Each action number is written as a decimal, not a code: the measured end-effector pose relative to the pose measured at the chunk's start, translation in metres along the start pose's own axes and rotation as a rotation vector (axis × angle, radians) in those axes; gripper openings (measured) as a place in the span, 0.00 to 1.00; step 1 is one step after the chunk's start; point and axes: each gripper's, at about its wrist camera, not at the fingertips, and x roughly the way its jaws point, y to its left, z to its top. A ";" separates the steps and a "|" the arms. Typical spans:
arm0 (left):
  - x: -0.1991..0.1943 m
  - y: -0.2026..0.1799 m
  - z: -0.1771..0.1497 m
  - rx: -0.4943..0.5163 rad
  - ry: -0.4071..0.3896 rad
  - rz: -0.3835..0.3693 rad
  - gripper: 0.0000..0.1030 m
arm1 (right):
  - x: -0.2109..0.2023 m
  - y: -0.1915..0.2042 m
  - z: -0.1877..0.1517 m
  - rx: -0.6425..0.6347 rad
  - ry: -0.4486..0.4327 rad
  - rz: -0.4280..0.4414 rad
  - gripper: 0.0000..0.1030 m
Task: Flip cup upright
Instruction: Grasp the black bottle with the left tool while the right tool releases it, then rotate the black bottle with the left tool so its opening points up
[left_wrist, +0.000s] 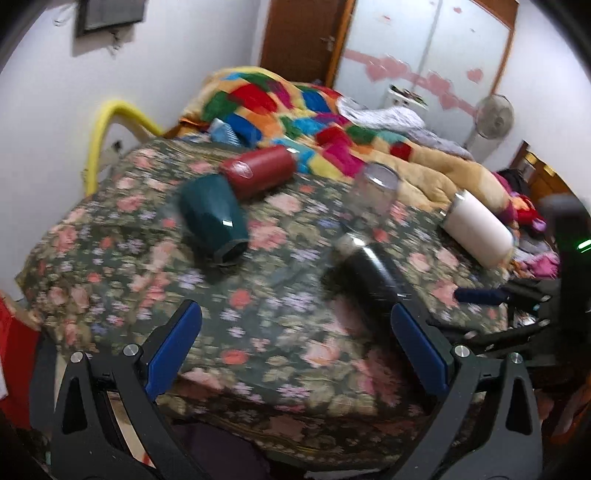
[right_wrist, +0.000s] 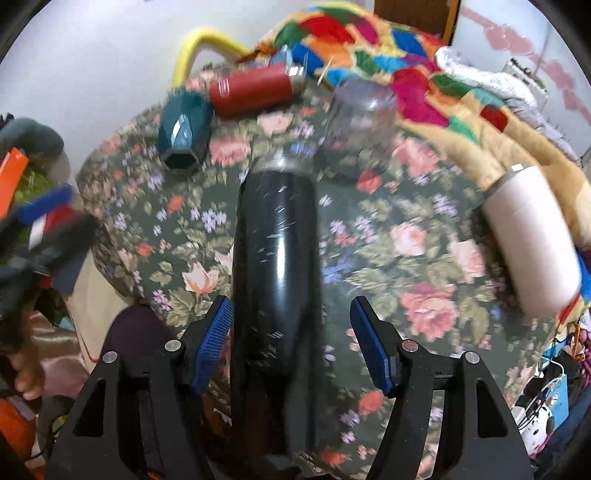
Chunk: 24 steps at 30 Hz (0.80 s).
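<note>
**Black cup lies lengthwise between the right gripper's open fingers**

**Bed.** The bed (right_wrist: 424, 258) carries a soft floral cover of dark green with pink roses. A patchwork quilt (right_wrist: 369, 48) is heaped at its 12 to 1 o'clock edge in the right wrist view.

**Black cup.** The black cup (right_wrist: 277, 258) is the task item by judgement: it lies on its side at the centre of the right wrist view. It is a tall, glossy, smooth cylinder with a metal rim. Its long axis runs from 6 to 12 o'clock, along the fingers, rim at the far end. The body is hard and slick; the grip may slide.

**Grippers.** The right gripper (right_wrist: 291, 343) is the nearer. Its jaws stand apart, one each side of the cup's near end. The left pad is just beside the wall; contact cannot be confirmed. The right pad is clear of it. The left gripper (left_wrist: 295, 354) is also spread wide and empty; the cup lies at its 1 o'clock (left_wrist: 373, 277).

**Other cups.** All views are blurred.
- White cup (right_wrist: 532, 243), on its side, 3 o'clock.
- Red cup (right_wrist: 255, 90), on its side, 11 o'clock.
- Teal cup (right_wrist: 183, 133), faceted, on its side, 10 o'clock.
- Clear cup (right_wrist: 360, 114), standing, orientation uncertain, 12 o'clock, just beyond the black rim.
</note>
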 end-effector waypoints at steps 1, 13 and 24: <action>0.005 -0.006 0.000 0.005 0.021 -0.019 1.00 | -0.010 -0.003 -0.003 0.006 -0.025 -0.007 0.61; 0.076 -0.045 -0.008 -0.015 0.311 -0.102 0.84 | -0.100 -0.039 -0.058 0.142 -0.297 -0.253 0.65; 0.122 -0.051 0.001 -0.020 0.425 0.008 0.67 | -0.120 -0.042 -0.100 0.256 -0.391 -0.241 0.65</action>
